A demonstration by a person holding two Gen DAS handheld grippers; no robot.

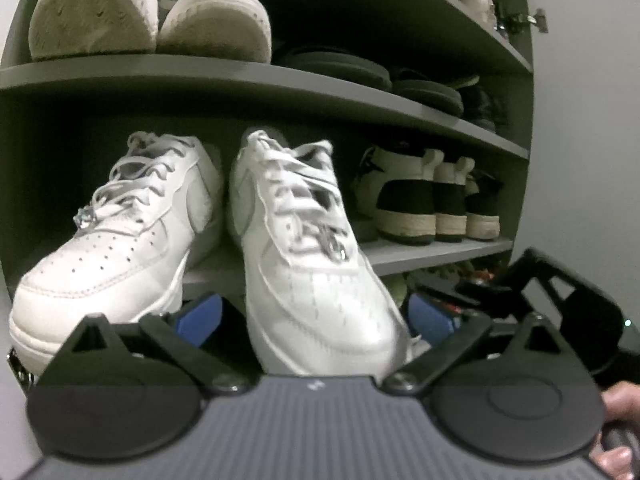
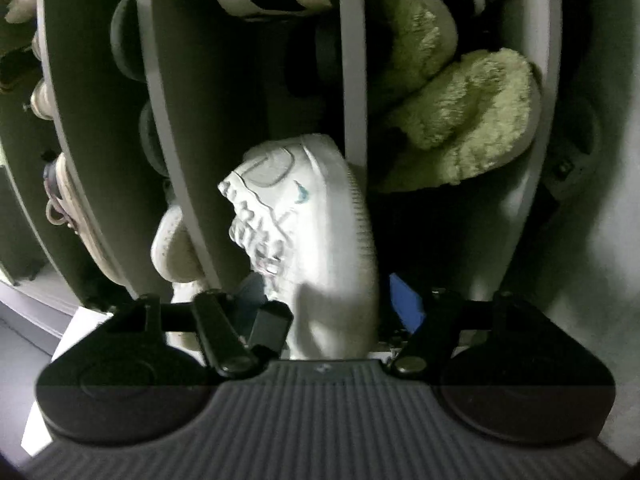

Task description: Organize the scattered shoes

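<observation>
1. The left gripper (image 1: 316, 316) is clamped on the toe of a white sneaker (image 1: 304, 248), blue pads either side of it.
2. That sneaker sits at the front edge of a grey shelf (image 1: 420, 254), touching its twin sneaker (image 1: 120, 240) on the left.
3. Black-and-white shoes (image 1: 424, 196) stand further right on the same shelf, heels outward.
4. The right gripper (image 2: 336, 312) is rolled sideways, so the shelves look upright; whether its narrowed jaws press on the sneaker between them, I cannot tell.
5. Fluffy green slippers (image 2: 460, 120) lie in the next compartment.
</observation>
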